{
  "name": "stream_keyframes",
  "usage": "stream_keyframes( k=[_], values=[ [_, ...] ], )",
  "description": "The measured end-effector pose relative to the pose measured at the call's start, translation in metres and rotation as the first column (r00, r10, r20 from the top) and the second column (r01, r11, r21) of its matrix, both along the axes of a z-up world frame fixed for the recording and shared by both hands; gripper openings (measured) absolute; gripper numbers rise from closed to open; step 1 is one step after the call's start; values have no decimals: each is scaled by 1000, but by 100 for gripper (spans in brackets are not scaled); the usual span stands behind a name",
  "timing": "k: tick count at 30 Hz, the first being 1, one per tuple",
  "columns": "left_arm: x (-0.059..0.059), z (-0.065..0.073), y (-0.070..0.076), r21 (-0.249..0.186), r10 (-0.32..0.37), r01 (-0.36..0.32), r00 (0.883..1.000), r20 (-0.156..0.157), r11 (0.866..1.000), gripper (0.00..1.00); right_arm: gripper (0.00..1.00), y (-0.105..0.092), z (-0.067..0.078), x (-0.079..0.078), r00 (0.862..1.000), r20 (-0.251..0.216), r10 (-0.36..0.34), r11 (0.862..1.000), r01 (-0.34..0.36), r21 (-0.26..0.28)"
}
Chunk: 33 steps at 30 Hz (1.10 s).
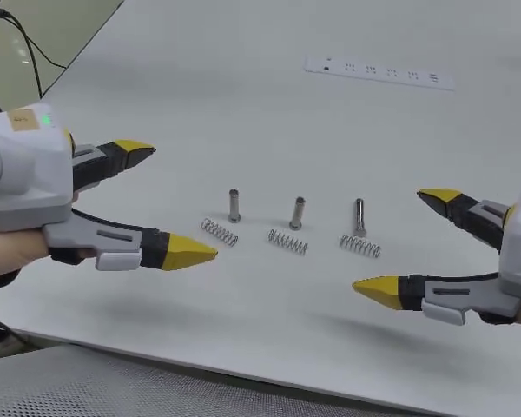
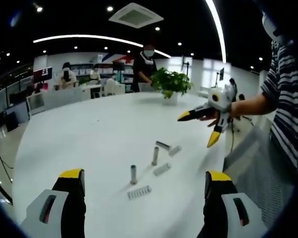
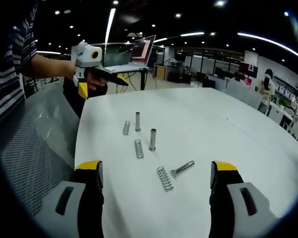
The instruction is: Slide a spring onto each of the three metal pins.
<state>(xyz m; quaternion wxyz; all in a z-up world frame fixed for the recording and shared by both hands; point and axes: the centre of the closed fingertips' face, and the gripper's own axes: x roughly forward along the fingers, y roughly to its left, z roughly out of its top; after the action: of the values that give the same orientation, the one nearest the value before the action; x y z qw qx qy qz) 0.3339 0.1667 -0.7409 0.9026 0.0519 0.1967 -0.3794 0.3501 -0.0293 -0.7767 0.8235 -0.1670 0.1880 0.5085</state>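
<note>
Three short metal pins stand in a row on the white table (image 1: 243,95). The left pin (image 1: 234,205) and the middle pin (image 1: 298,212) are upright. The right pin (image 1: 359,217) lies on its side, as the right gripper view shows (image 3: 182,169). In front of each pin lies a loose spring: left (image 1: 219,232), middle (image 1: 287,241), right (image 1: 359,247). My left gripper (image 1: 174,201) hovers open to the left of the row. My right gripper (image 1: 398,241) hovers open to the right of it. Neither holds anything.
A white power strip (image 1: 379,73) lies at the table's far side, and a black cable (image 1: 30,52) runs at the far left. The table's near edge (image 1: 243,369) borders a grey mesh surface. In the left gripper view a potted plant (image 2: 171,82) stands on the table's far end.
</note>
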Motion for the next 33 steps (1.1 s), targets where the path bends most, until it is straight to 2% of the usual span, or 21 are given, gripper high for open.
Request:
stream_keyframes(
  k=[21, 24, 30, 33],
  values=[
    [2, -3, -1, -8, 0, 0, 1000, -8, 1000, 98, 89, -6, -5, 2, 1000, -12, -17, 1000, 17, -1],
    [1, -4, -1, -7, 2, -2, 1000, -11, 1000, 98, 89, -2, -2, 2, 1000, -22, -18, 1000, 19, 25],
    [1, -5, 1, -6, 6, -6, 1000, -11, 1000, 98, 86, 2, -1, 6, 999, -30, -29, 999, 30, 30],
    [0, -6, 2, 11, 4, -4, 1000, -9, 1000, 98, 83, 4, 0, 9, 998, -41, -37, 999, 38, 36]
  ],
)
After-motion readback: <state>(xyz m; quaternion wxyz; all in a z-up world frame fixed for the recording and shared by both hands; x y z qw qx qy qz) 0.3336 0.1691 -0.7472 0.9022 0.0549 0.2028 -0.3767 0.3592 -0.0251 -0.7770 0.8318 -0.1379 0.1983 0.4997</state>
